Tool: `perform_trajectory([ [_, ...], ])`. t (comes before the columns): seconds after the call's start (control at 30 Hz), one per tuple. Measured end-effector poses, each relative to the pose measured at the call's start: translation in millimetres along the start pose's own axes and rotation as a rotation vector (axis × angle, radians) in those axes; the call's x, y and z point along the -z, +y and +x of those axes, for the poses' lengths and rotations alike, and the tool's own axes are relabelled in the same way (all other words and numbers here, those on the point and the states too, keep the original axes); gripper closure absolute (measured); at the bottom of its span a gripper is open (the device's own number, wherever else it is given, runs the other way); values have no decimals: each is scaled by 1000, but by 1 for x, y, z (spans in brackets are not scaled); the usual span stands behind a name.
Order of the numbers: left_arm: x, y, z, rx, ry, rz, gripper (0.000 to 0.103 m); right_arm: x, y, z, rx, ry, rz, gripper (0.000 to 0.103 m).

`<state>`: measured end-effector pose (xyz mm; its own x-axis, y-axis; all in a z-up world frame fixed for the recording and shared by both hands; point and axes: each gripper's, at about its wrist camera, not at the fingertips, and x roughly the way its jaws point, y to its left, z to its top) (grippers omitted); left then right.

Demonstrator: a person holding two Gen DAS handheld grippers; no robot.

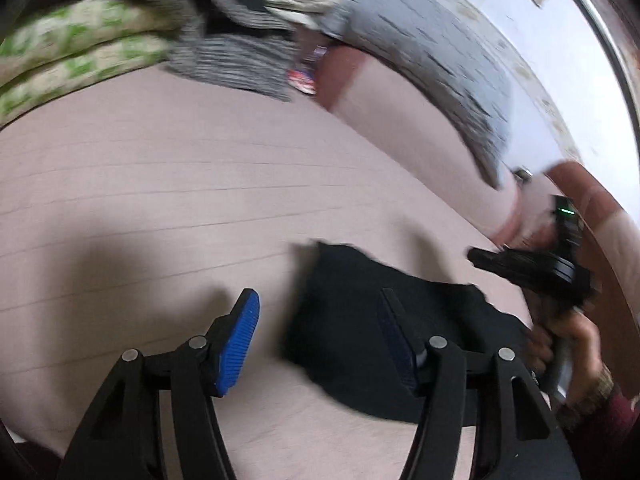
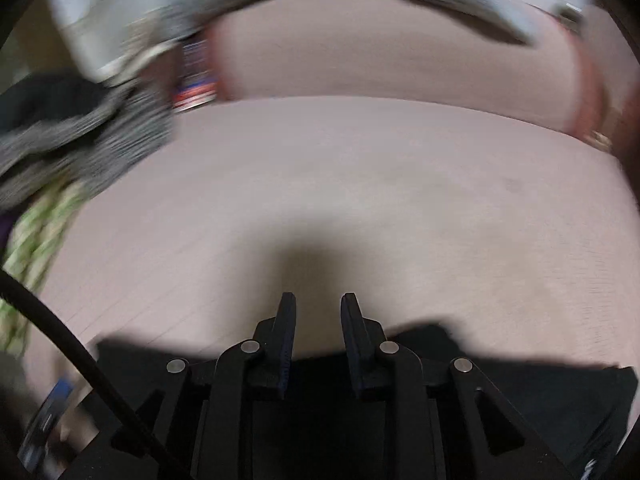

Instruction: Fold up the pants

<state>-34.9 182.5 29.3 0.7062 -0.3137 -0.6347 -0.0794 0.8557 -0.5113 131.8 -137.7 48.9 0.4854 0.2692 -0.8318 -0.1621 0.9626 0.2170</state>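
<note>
the black pants (image 1: 380,332) lie as a compact folded bundle on the pink bed sheet (image 1: 160,200), under the left gripper (image 1: 320,340), whose jaws are spread and empty. the right gripper (image 2: 318,320), slightly parted, holds nothing. folding looks nearly done.

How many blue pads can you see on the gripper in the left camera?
2: one bright blue pad on the left finger over the pink bed sheet, one darker pad on the right finger above the black pants.
</note>
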Motion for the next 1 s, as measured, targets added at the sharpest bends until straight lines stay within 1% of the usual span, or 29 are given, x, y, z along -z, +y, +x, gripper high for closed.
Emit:
perform_trajectory([
  [0.03, 2, 11, -2, -14, 3, -35, 43, 7, 21, -1, -53, 23, -41, 78],
  [0.1, 1, 22, -2, -35, 11, -77, 43, 21, 64, 2, -153, 77, -109, 78],
  [0.17, 0, 29, -7, -25, -5, -110, 43, 38, 102, 7, -222, 129, -165, 78],
  [0.2, -1, 30, -10, -30, -22, -114, 43, 54, 119, 9, -242, 153, -199, 78],
  [0.27, -2, 35, -18, -48, -59, -115, 43, 59, 152, 23, -260, 191, -247, 78],
  [0.3, -4, 38, -20, -49, -66, -120, 43, 61, 167, 37, -259, 222, -260, 78],
  [0.33, -5, 42, -22, -49, -72, -131, 43, 64, 175, 48, -256, 256, -254, 72],
  [0.37, -5, 46, -24, -48, -76, -143, 43, 63, 183, 64, -234, 284, -238, 63],
  [0.4, -6, 51, -26, -46, -82, -163, 43, 61, 189, 75, -225, 291, -211, 57],
  [0.43, -8, 54, -27, -44, -84, -174, 43, 60, 190, 76, -239, 295, -190, 42],
  [0.47, -9, 58, -28, -38, -85, -184, 43, 56, 193, 78, -262, 306, -170, 37],
  [0.5, -9, 60, -28, -33, -84, -189, 43, 53, 195, 74, -263, 306, -165, 37],
  [0.6, -9, 59, -27, -19, -79, -193, 43, 48, 191, 51, -287, 260, -172, 40],
  [0.7, -8, 54, -23, -13, -67, -179, 42, 47, 165, 19, -284, 188, -128, 40],
  [0.77, -7, 52, -21, -11, -56, -167, 42, 49, 149, 2, -266, 143, -92, 40],
  [0.83, -6, 50, -20, -13, -48, -160, 42, 59, 125, -16, -247, 102, -59, 40],
  [0.87, -6, 49, -19, -16, -44, -157, 42, 67, 113, -24, -224, 83, -49, 40],
  [1.0, -4, 46, -17, -21, -33, -146, 41, 101, 67, -46, -153, 39, -10, 40],
])
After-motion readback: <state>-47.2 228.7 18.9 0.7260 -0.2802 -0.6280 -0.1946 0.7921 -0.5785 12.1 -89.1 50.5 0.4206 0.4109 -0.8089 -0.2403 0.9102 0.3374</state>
